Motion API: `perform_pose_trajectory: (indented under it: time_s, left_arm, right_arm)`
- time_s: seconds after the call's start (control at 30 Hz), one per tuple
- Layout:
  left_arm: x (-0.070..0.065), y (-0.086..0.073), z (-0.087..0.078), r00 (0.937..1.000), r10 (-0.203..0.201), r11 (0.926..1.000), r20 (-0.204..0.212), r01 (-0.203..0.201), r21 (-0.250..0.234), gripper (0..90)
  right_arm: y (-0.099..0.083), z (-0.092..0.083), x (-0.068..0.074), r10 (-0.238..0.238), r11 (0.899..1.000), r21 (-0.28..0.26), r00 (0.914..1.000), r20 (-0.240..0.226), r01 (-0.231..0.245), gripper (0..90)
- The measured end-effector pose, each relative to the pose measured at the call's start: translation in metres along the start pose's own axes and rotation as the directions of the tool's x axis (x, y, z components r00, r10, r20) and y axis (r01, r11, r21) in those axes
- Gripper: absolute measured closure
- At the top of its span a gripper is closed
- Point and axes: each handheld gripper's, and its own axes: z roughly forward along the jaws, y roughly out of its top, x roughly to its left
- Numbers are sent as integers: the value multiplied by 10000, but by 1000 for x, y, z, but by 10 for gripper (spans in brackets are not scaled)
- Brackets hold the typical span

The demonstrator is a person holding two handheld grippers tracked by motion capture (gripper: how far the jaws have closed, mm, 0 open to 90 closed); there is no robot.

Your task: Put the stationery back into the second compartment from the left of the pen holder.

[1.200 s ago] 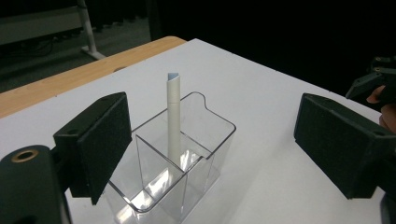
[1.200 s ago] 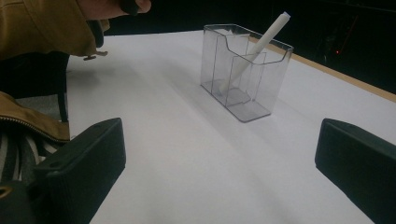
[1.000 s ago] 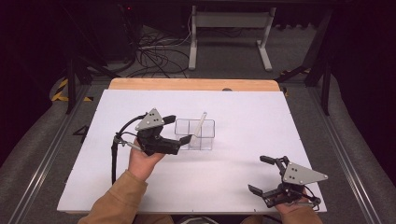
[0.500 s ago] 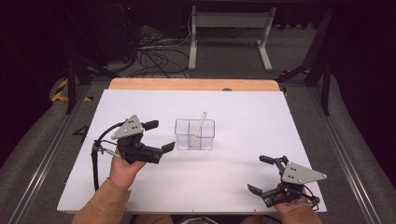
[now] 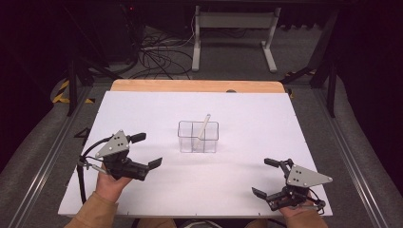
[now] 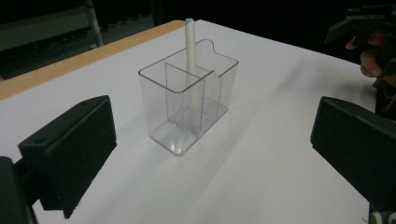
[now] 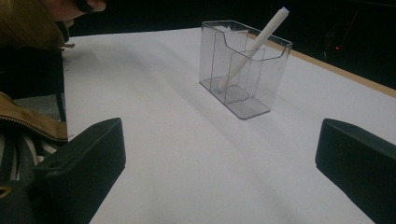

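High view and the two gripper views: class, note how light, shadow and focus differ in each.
High view: white table evenly bright, surroundings nearly black. Left gripper view: clear organizer sharp, its own near jaws soft, faint shadow beside the box. Right gripper view: dimmer and greyer, white stick fairly sharp, foreground jaws blurred.

In the left gripper view, the right tool (image 6: 362, 28) beyond the clear plastic divided holder (image 6: 187, 107) is cut off by the picture's edge. The thin white stick's (image 6: 190, 70) lower end blurs behind the holder's walls.
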Motion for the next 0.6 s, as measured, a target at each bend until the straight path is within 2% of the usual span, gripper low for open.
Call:
perform_pose_trajectory:
  time_s: [0.27,0.33,0.43,0.5,0.6]
  left_arm:
    - [5,-17,-9,9997,-238,9997,-2,238,71,9]
    - [7,-26,-11,9987,-506,9986,105,504,136,10]
    - [11,-36,-13,9947,-970,9952,345,974,-108,12]
    - [11,-41,-14,9931,-1127,9935,324,1131,-113,17]
    - [12,-46,-16,9945,-1034,9945,156,1036,-129,21]
  right_arm:
    - [0,0,0,28,10000,13,10000,14,-28,21]
    - [-1,0,0,49,10000,14,10000,13,-49,21]
    - [-1,0,0,54,10000,45,10000,5,-54,21]
    - [-1,1,0,31,10000,63,10000,-1,-31,21]
    - [-1,1,0,31,10000,58,10000,16,-31,21]
